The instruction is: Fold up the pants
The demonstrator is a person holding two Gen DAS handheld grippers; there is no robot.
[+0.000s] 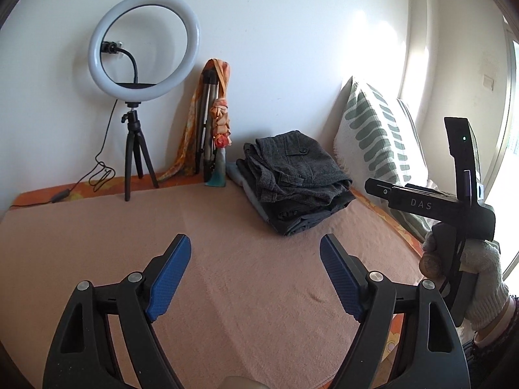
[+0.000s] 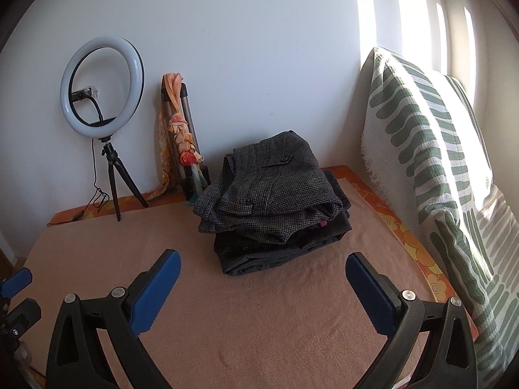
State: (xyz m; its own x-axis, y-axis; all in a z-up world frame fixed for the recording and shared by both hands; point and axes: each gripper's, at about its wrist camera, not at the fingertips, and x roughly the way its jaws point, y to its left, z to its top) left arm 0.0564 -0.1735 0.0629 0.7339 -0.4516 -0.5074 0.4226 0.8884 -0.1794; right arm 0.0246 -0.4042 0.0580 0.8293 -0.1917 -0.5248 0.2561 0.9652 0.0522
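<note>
On the peach blanket (image 1: 227, 291), both grippers hover spread wide with nothing between their blue pads.

Toward the far right of the blanket, near the wall, sits a stack of folded pants (image 2: 272, 194): grey houndstooth pants on top with a buttoned pocket flap facing up, darker pairs beneath. The left gripper (image 1: 254, 243) and the right gripper (image 2: 262, 259) both point toward the stack from the near side, well short of it and touching no cloth. A ring light (image 1: 144, 47) on a small tripod stands at the far left, an orange scarf (image 1: 220, 113) hangs over a folded stand beside it, and a green-patterned pillow (image 2: 431, 162) leans along the right edge.
</note>
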